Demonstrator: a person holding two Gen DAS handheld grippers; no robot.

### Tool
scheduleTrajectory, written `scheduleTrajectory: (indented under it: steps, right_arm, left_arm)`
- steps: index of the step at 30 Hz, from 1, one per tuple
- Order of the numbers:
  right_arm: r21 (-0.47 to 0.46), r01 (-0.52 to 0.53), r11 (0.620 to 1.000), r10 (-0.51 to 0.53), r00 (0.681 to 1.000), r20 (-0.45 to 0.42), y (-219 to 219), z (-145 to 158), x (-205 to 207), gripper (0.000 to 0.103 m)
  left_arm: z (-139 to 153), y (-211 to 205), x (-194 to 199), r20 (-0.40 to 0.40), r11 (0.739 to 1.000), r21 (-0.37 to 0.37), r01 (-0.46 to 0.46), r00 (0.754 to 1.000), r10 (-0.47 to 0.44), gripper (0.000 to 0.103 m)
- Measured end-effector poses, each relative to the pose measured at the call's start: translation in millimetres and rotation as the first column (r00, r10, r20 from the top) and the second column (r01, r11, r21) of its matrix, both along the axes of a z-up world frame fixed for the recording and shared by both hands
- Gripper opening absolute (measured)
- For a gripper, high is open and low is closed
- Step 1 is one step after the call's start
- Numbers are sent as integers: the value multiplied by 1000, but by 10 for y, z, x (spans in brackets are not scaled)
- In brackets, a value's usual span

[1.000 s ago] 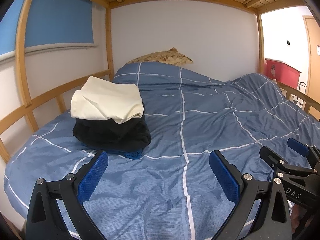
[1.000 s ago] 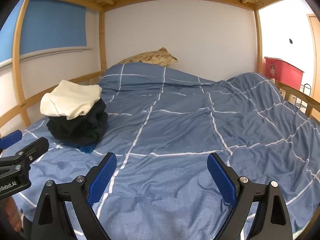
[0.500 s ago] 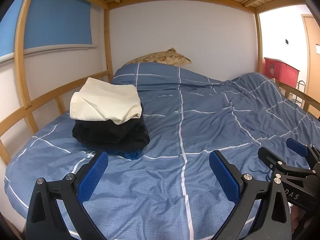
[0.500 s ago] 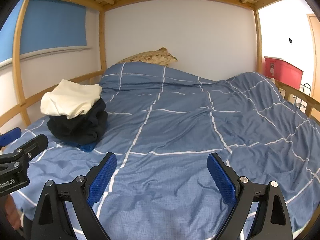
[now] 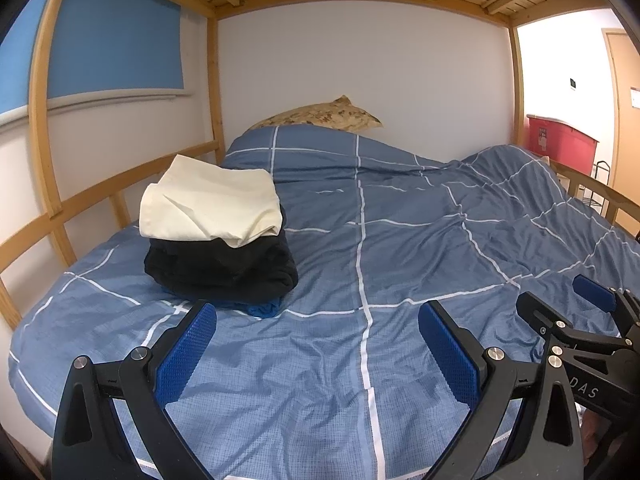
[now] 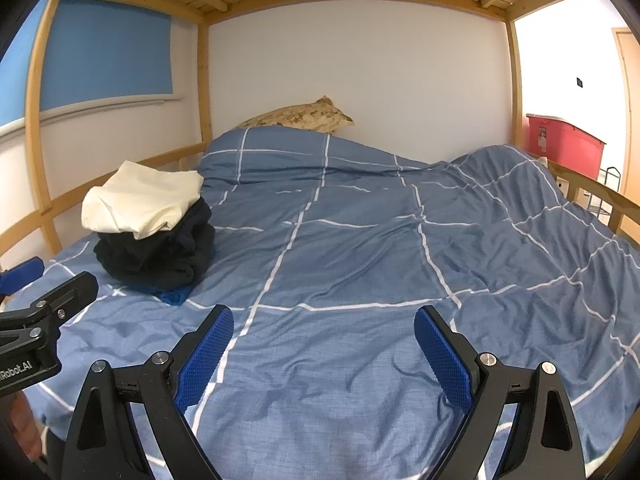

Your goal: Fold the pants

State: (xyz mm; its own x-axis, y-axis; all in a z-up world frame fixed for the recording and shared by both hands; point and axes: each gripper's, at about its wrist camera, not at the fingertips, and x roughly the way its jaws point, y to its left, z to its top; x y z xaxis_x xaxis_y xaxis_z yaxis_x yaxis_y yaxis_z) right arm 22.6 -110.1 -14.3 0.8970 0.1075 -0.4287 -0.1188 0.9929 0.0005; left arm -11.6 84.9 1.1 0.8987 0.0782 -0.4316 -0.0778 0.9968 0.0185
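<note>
Both grippers, L (image 5: pixel 316 354) & R (image 6: pixel 324 354), hung empty w/ jaws spread over blue white-grid duvet (image 5: pixel 400 248). Folded cream pants (image 5: pixel 210 208) lay atop black folded garment stack (image 5: pixel 224 268), bed's left side.

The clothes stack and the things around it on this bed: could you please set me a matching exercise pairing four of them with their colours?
Things:
1. top garment
2. middle garment
3. pillow
4. bin

Colours:
A. red
B. black
C. tan patterned
D. cream

Pairs: 1-D, 2-B, 3-C, 4-A
</note>
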Motion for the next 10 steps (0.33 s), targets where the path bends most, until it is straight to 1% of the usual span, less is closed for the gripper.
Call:
scheduleTrajectory:
  steps: [7, 10]
  right_arm:
    - [1, 2, 1000, -2, 1000, -3, -1, 4, 2, 93]
    - [-1, 3, 1000, -3, 1000, -4, -3, 1, 4, 93]
  left_arm:
    - [-20, 3, -13, 8, 1000, 15, -17, 1000, 17, 103]
    - [-32, 17, 5, 0, 1000, 5, -17, 1000, 17, 103]
